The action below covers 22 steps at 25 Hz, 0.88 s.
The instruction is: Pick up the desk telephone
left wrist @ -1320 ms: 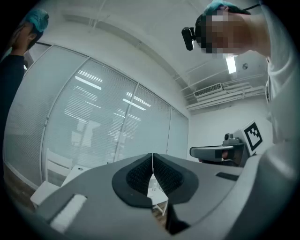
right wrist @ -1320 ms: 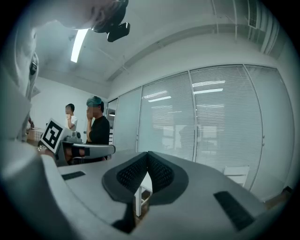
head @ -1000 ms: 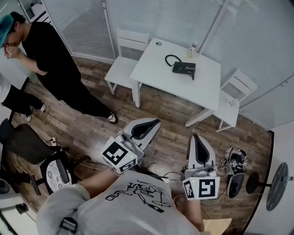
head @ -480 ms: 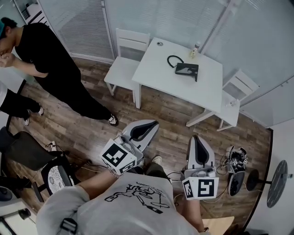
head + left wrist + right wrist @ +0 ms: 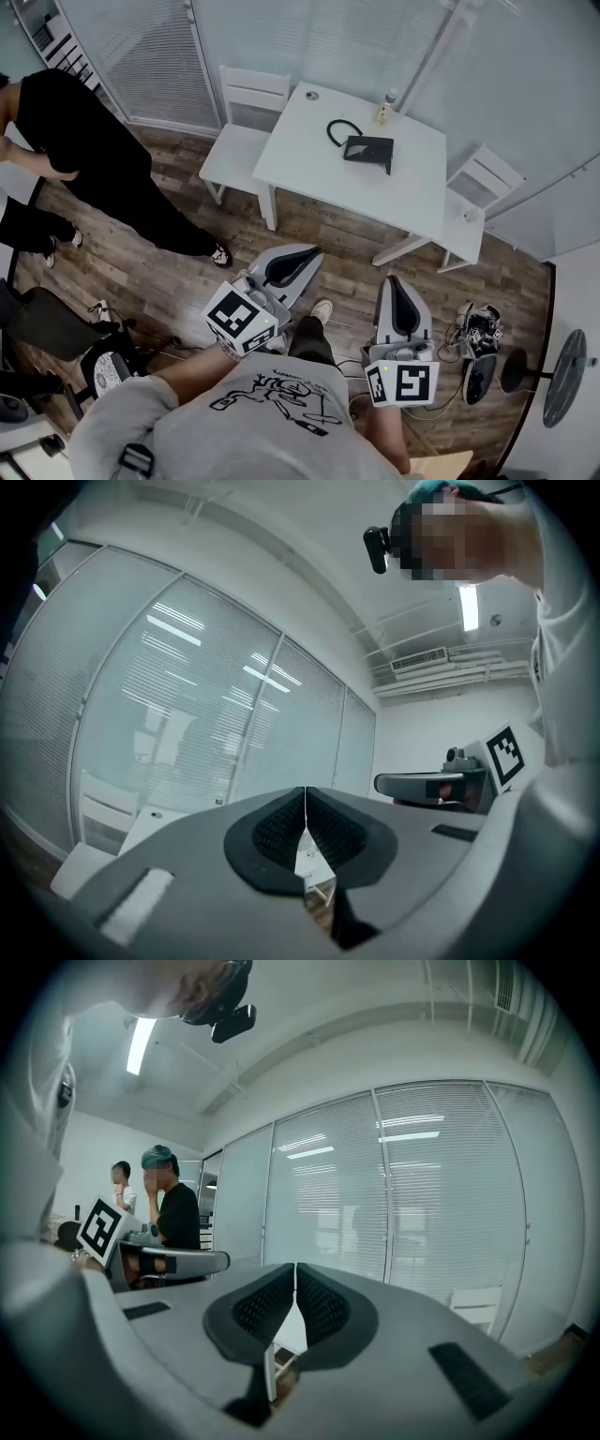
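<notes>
Operator wore a light grey, short-sleeved T-shirt (image 5: 253, 431) with a black line drawing (image 5: 281, 398) on the front, dark trousers (image 5: 307, 339) and a pale shoe (image 5: 321, 311). A black buckle (image 5: 138, 459) sat on a shoulder strap. Left gripper (image 5: 309, 253) and right gripper (image 5: 394, 281) had pale grey shells, with black ribbed pads lining the fingers (image 5: 272, 832). Each bore a white cube (image 5: 241, 319) printed with black square markers. Black head camera (image 5: 377, 547) noted.

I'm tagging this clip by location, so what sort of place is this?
Probably an office meeting room: glass partition walls with slatted white blinds, a white rectangular table carrying a black desk telephone, and plain white chairs beside it.
</notes>
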{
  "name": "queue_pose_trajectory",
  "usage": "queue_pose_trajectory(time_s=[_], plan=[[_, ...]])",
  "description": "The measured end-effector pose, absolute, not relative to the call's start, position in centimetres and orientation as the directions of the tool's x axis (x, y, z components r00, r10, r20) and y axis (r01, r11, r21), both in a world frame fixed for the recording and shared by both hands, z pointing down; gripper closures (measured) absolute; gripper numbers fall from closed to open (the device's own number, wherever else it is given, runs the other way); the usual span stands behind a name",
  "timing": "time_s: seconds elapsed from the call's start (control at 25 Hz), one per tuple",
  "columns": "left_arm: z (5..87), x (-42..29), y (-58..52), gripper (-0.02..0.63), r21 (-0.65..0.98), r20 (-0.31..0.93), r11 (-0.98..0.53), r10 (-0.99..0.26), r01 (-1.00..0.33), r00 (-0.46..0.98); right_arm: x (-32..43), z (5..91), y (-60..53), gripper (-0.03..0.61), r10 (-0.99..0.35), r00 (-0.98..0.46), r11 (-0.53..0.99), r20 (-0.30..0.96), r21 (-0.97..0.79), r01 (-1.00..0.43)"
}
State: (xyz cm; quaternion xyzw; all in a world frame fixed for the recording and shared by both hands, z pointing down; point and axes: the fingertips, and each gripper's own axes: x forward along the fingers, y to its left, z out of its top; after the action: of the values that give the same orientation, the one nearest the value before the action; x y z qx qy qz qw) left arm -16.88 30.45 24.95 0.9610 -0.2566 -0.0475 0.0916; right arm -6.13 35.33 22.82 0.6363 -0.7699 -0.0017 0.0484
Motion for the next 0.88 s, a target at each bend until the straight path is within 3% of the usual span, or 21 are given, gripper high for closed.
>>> queue_pose_trajectory(time_s=[0.52,0.88], plan=[[24.3,-3.4,21.4,0.609,0.167,-0.026,-0.851,-0.509,-0.498,0.860,7.1,22.8,26.1,0.572,-0.975,-0.218,0.219,0.041,0.031,-0.975],[25.8,0.6,16.8,0.609,0.180,0.006,-0.825,-0.543,-0.535,0.839,12.0,23.8,21.7,0.572,-0.970,-0.235,0.236,0.061,0.010,-0.972]])
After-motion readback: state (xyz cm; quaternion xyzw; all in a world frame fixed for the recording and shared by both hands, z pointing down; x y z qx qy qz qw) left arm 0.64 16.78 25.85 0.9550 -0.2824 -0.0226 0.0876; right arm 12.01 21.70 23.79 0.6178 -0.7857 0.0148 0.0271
